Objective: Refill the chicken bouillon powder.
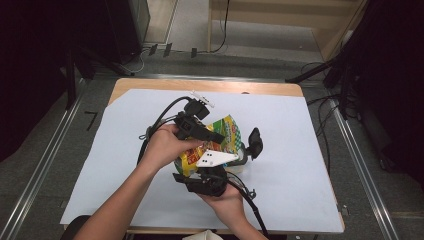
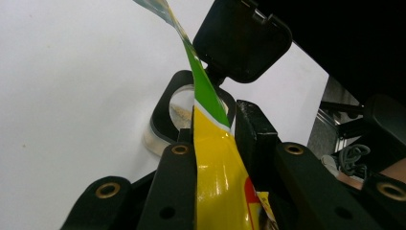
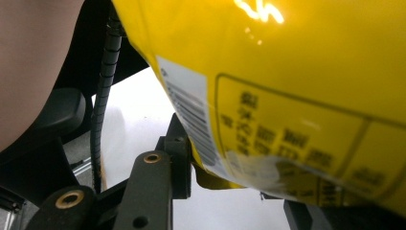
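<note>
A yellow and green snack bag hangs tilted above the middle of the white-covered desk, held between your two tools. Your left tool pinches its upper edge; your right tool clamps its bottom. Below its mouth stands a clear container, black lid flipped open, contents unclear

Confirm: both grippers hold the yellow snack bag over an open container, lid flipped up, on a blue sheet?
Not quite: the sheet is white, as the high view shows. The rest holds: left gripper and right gripper grip the bag above the open container.
</note>
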Tool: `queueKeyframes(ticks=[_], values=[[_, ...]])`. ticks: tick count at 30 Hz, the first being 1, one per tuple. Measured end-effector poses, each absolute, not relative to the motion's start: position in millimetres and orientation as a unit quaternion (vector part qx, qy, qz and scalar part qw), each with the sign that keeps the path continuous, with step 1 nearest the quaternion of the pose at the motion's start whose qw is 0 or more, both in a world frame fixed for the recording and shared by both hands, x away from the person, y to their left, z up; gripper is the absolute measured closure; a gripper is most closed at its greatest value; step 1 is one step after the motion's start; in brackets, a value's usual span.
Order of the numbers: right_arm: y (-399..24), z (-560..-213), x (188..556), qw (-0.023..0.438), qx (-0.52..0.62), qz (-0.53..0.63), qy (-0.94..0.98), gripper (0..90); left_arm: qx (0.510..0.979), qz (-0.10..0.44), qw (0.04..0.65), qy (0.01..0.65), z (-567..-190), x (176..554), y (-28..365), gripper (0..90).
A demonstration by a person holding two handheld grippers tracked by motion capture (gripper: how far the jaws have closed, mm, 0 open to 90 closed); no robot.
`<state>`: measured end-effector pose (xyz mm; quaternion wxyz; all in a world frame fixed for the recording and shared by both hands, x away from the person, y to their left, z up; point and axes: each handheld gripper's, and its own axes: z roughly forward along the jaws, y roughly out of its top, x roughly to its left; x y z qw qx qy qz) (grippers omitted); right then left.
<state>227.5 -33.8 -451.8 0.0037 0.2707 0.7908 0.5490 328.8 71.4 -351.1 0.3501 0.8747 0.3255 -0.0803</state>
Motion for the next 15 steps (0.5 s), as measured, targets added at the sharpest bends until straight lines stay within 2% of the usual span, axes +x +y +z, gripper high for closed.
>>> queueKeyframes(ticks=[4, 11, 15], values=[[-32.0, -453.0, 227.4, -0.001, 0.267, 0.551, 0.791, 65.8, 0.866, -0.104, 0.343, 0.35, -350.7, 331.2, 74.2, 78.3], [-29.3, -453.3, 228.0, -0.002, 0.263, 0.555, 0.789, 65.9, 0.868, -0.089, 0.336, 0.354, -347.0, 327.8, 74.0, 80.1], [-27.7, -452.2, 228.0, 0.0, 0.258, 0.557, 0.789, 66.3, 0.863, -0.103, 0.344, 0.356, -345.4, 328.8, 77.5, 80.1]])
